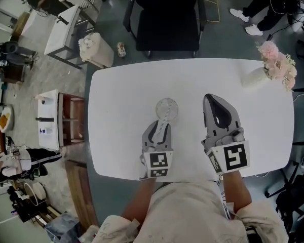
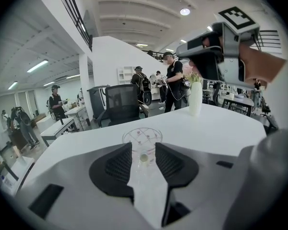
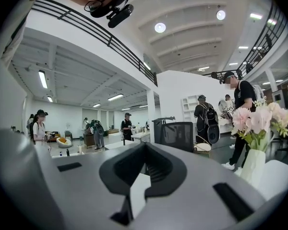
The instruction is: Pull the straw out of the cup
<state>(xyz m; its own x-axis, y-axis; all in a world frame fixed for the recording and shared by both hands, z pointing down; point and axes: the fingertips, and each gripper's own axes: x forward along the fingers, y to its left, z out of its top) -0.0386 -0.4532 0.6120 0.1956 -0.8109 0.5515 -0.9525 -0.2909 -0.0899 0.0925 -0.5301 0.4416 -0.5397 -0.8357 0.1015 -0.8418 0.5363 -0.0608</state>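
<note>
Currently the left gripper (image 2: 143, 146) is open before the cup (image 2: 134, 137); the right gripper (image 3: 145, 146) is closed, empty. Closing off-centre may miss the straw (image 2: 143, 157) and tip the cup.

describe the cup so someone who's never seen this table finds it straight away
Look at the white table. Near its middle, just ahead of the left gripper, stands the clear cup. It is round and see-through, unlike the opaque white vase of pink flowers at the far right corner.

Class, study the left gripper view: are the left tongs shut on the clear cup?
No: the left tongs stand apart, and the clear cup shows through the gap, standing just beyond their tips.
</note>
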